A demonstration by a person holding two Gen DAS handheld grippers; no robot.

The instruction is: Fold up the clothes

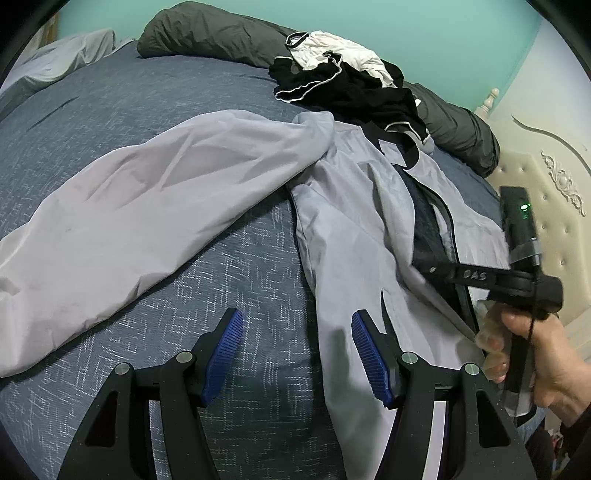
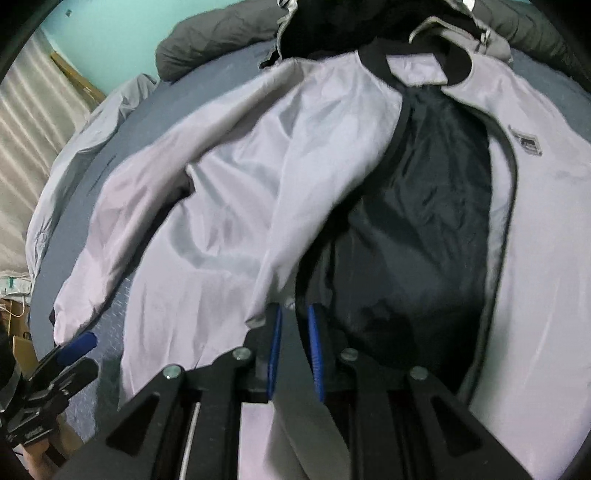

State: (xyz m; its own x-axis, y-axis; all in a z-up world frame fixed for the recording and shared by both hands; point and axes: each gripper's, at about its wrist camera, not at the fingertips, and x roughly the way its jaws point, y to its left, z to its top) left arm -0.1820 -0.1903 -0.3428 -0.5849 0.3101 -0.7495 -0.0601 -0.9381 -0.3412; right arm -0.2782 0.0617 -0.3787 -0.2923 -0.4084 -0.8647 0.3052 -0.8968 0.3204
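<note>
A light grey jacket (image 1: 343, 229) with a dark lining and black collar lies open on the blue bedspread (image 1: 122, 110). Its long sleeve (image 1: 140, 206) stretches to the left. My left gripper (image 1: 295, 321) is open and empty, just above the bed at the jacket's lower left edge. My right gripper (image 2: 294, 314) is shut on the jacket's front panel edge (image 2: 284, 295), beside the dark lining (image 2: 417, 221). In the left wrist view the right gripper (image 1: 432, 271) shows at the right, held by a hand. The left gripper (image 2: 79, 341) shows at the lower left of the right wrist view.
A heap of black and white clothes (image 1: 343, 77) lies at the far side by the jacket's collar. Dark grey pillows (image 1: 207, 33) line the head of the bed. A cream padded headboard (image 1: 546, 192) stands at the right. A pale grey blanket (image 1: 62, 59) lies at the far left.
</note>
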